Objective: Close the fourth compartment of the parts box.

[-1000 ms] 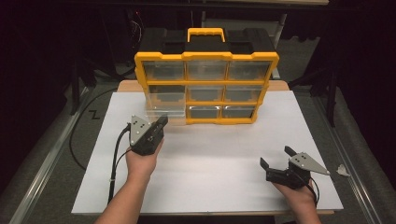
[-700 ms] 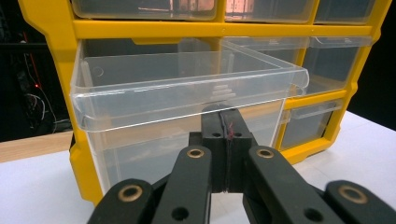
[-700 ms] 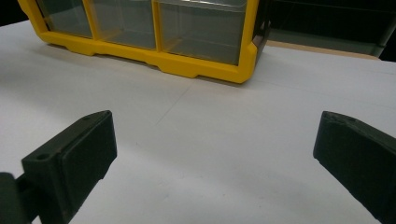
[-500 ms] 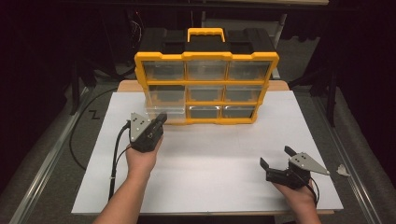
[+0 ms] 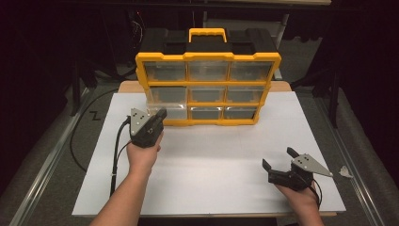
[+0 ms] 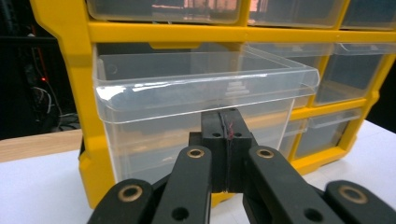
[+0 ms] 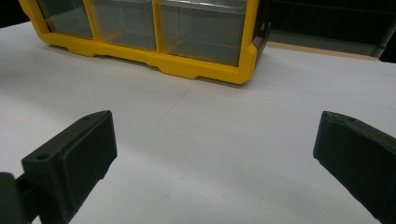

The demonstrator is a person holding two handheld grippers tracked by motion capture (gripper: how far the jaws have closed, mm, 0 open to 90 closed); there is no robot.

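Centrally, toward the far side of the white table top (image 5: pixel 216 165), stands a yellow organiser cabinet (image 5: pixel 208 56) with a black top, a yellow carry handle (image 5: pixel 207 34) and three rows of three clear drawers. Its bottom-left clear drawer (image 6: pixel 196 88) is pulled part way out of the frame, and its other drawers sit flush. The left gripper (image 6: pixel 223 135) is right at that drawer's front: in the left gripper view its black jaws are pressed together against the lower part of the clear front wall, just under the lip, though whether they pinch any of the plastic cannot be told. In the high view the left hand (image 5: pixel 142 153) holds this gripper at the cabinet's lower left corner, a black cable (image 5: pixel 115 155) trailing back along the forearm. Well apart, near the table's right front corner, the right gripper (image 5: pixel 280 165) rests low over bare table with its jaws spread wide and nothing between them
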